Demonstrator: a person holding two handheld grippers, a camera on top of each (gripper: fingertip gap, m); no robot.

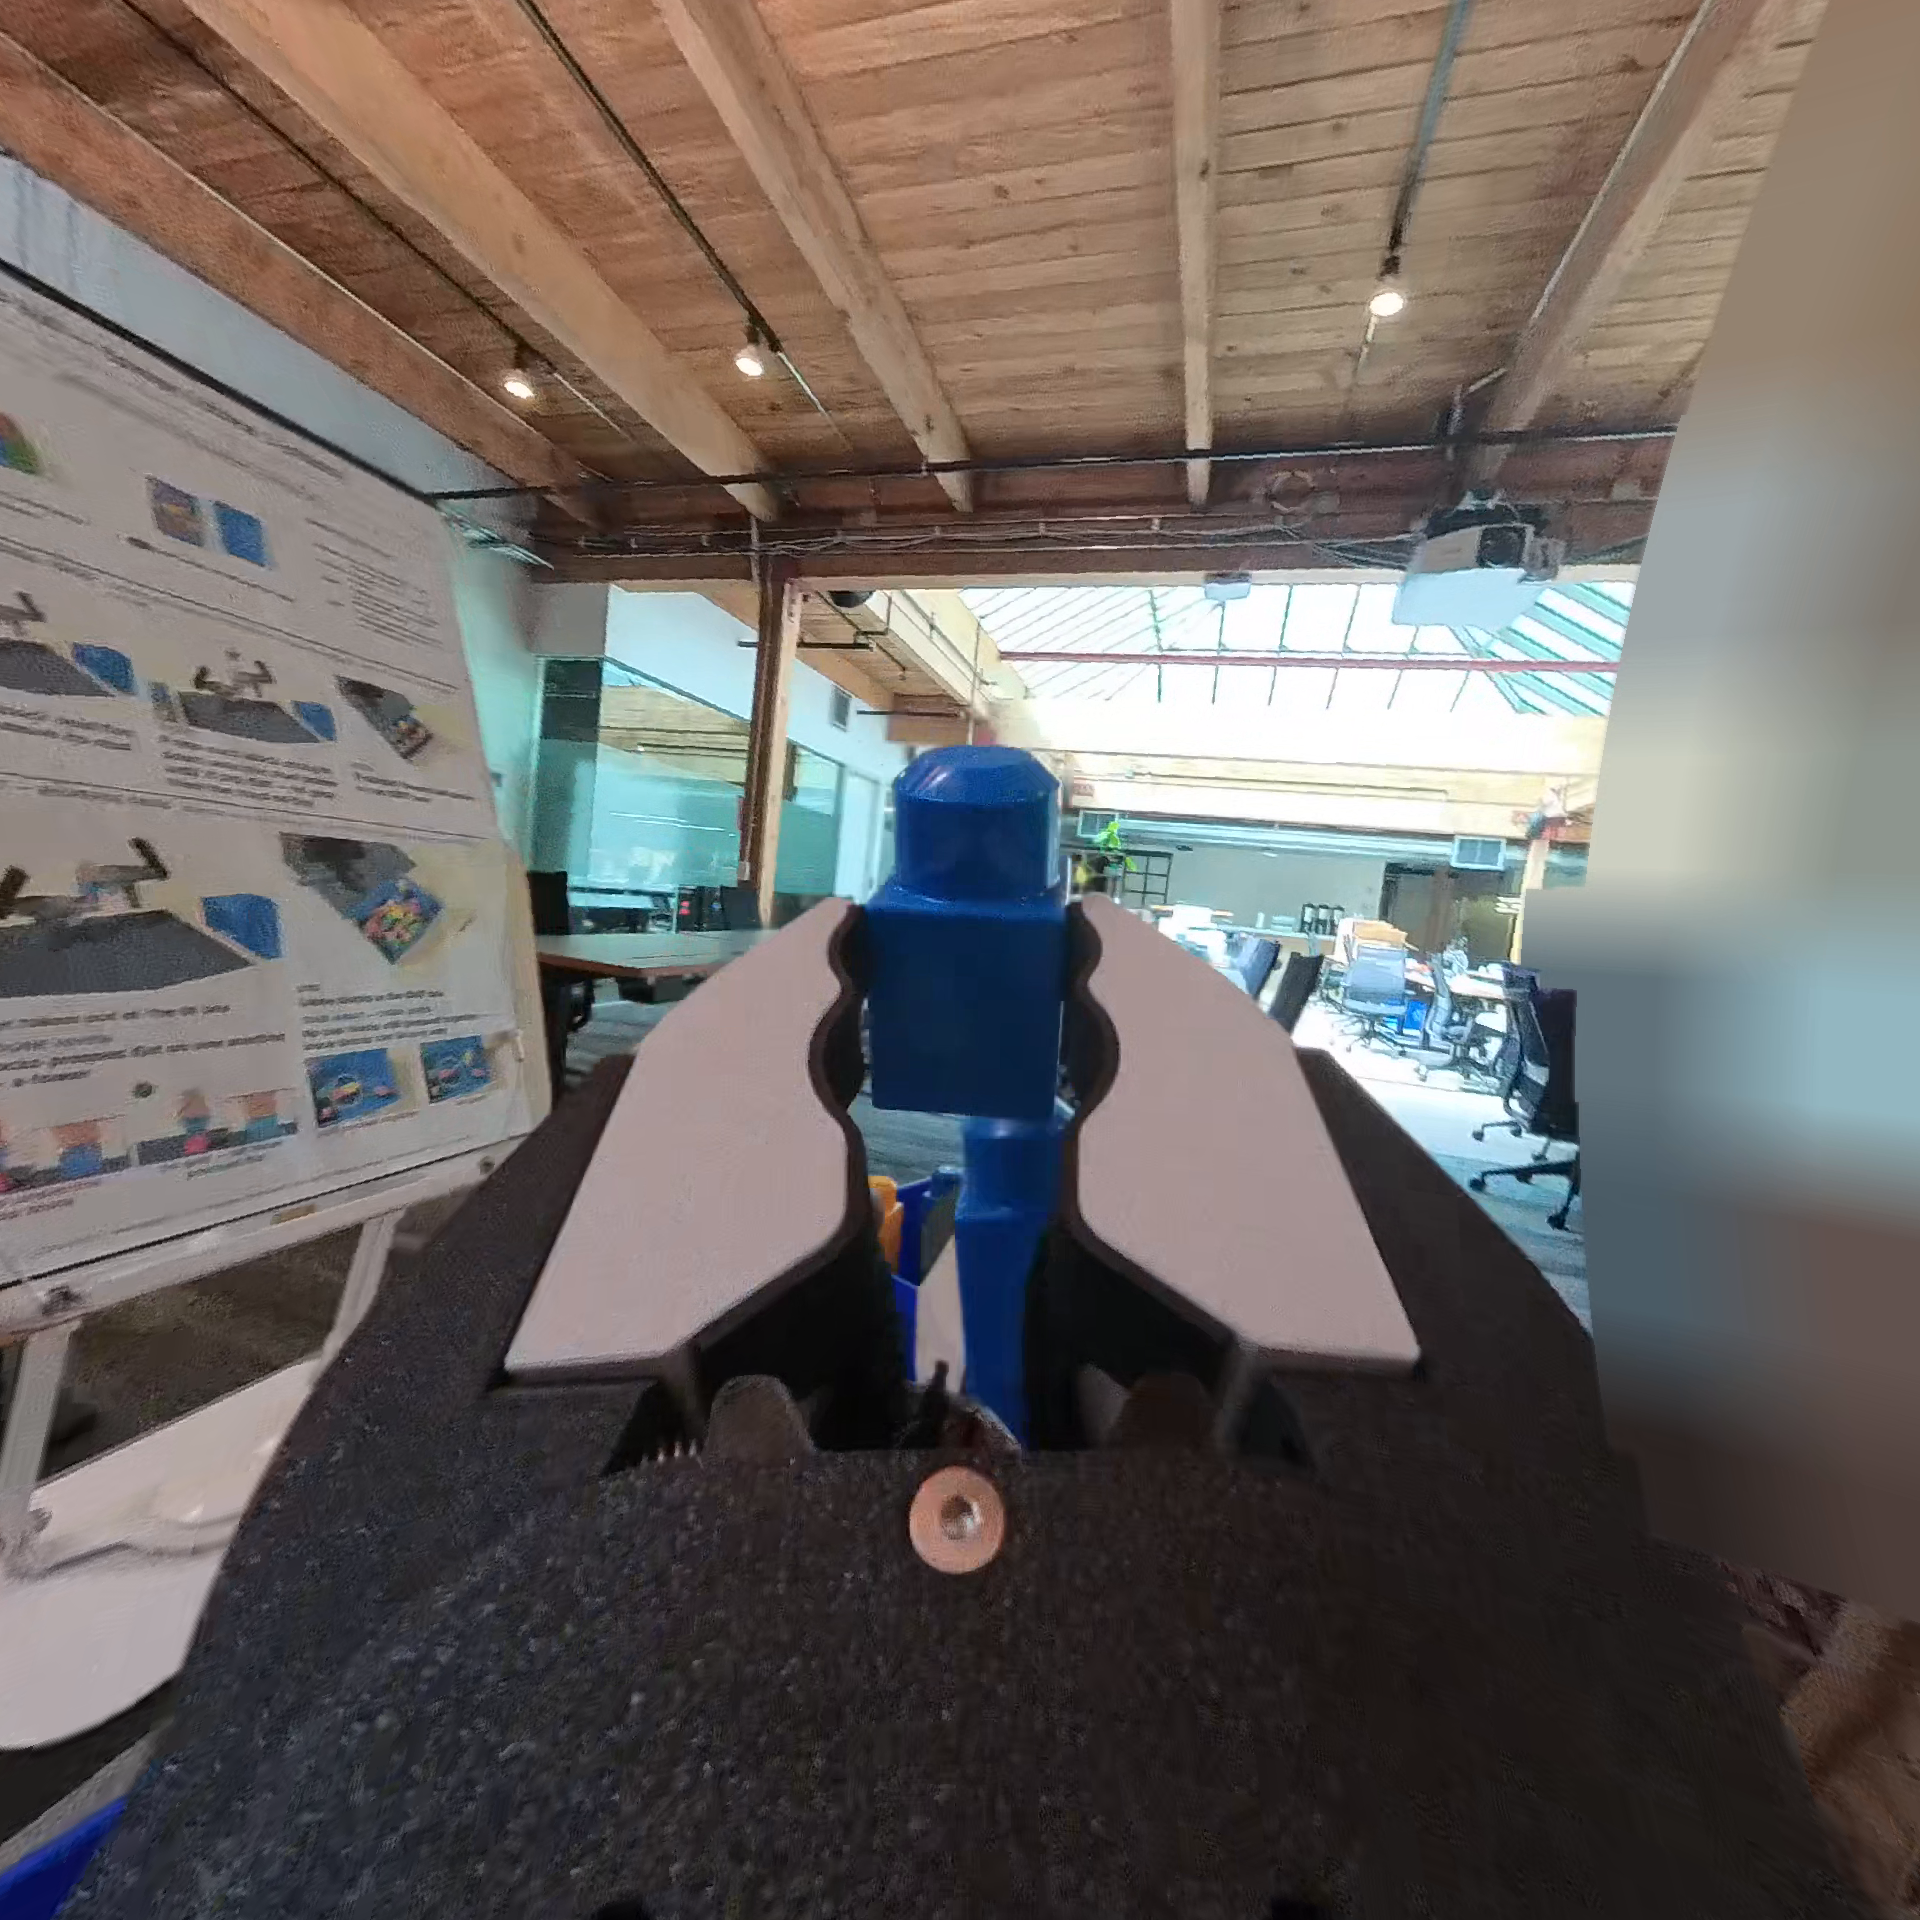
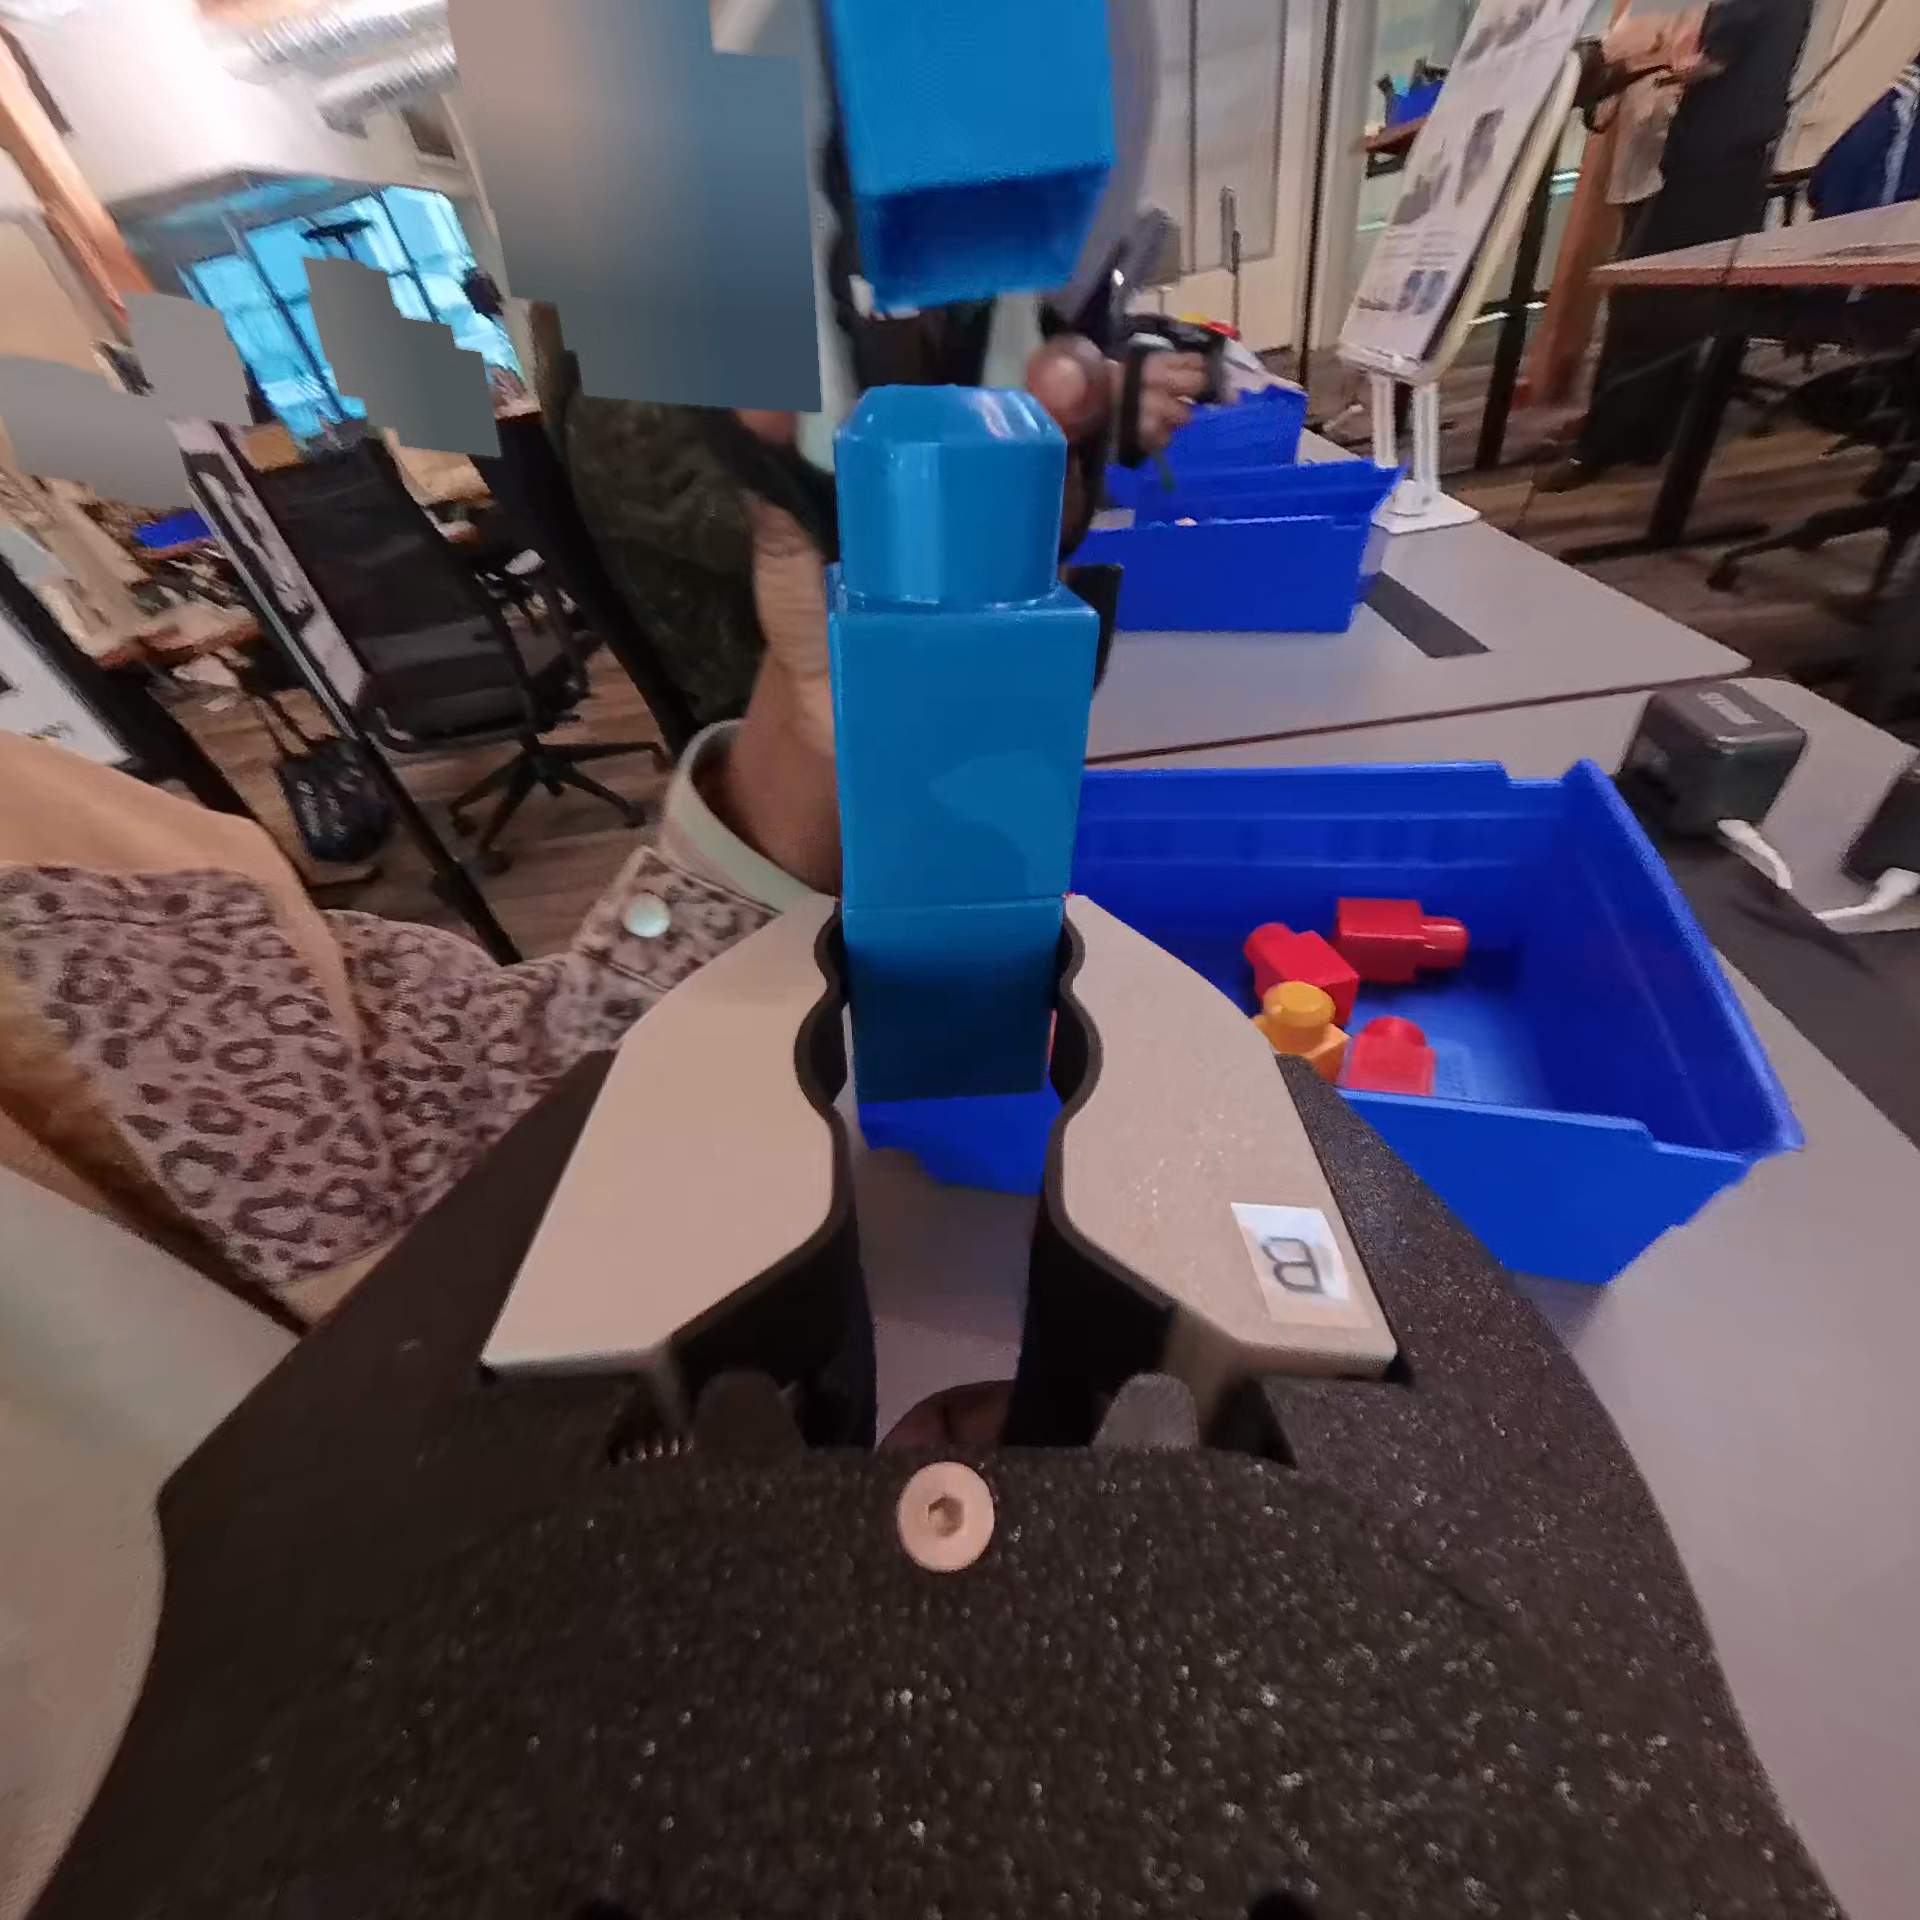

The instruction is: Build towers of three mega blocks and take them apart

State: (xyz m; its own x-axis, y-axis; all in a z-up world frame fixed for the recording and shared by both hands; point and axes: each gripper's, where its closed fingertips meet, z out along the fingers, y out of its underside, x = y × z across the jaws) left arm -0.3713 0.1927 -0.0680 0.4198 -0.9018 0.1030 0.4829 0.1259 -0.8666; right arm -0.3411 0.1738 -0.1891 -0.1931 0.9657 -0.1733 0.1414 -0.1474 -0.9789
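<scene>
Holding a single blue block (image 1: 966, 997) upright, L gripper (image 1: 966, 1013) has its jaws closed to block width, tips pinching the block's square body on both sides, stud on top. Cam points up toward a wood-beam ceiling (image 1: 935, 260). Directly below the held block, seen through the gap betw the fingers, sits the top of a blue stack (image 1: 1003, 1247), apart from the held block. Poster board on a stand (image 1: 229, 831) sits off to the L side of the tool.

R gripper (image 2: 951, 997) also narrowed to block width, clamped on the bottom block (image 2: 951, 997) of a two-block blue stack (image 2: 961, 727); 2nd block seated on it, stud up. Stack stands upright, straight ahead of the tips. Above it, separated by a clear gap, hangs the other blue block (image 2: 971, 135), hollow underside facing the cam – same one the L tool holds. Top is cut off by the frame edge.

Blue bin (image 2: 1621, 1174) sits just R of and beyond the R finger, on a grey table (image 2: 1714, 1455). Inside: two red blocks (image 2: 1351, 951), a 3rd red one (image 2: 1392, 1055), an orange one (image 2: 1304, 1023), all loose. More blue bins (image 2: 1236, 571) farther ahead on the next table. Person's sleeve, leopard print (image 2: 260, 1039), lies L of the tool.
</scene>
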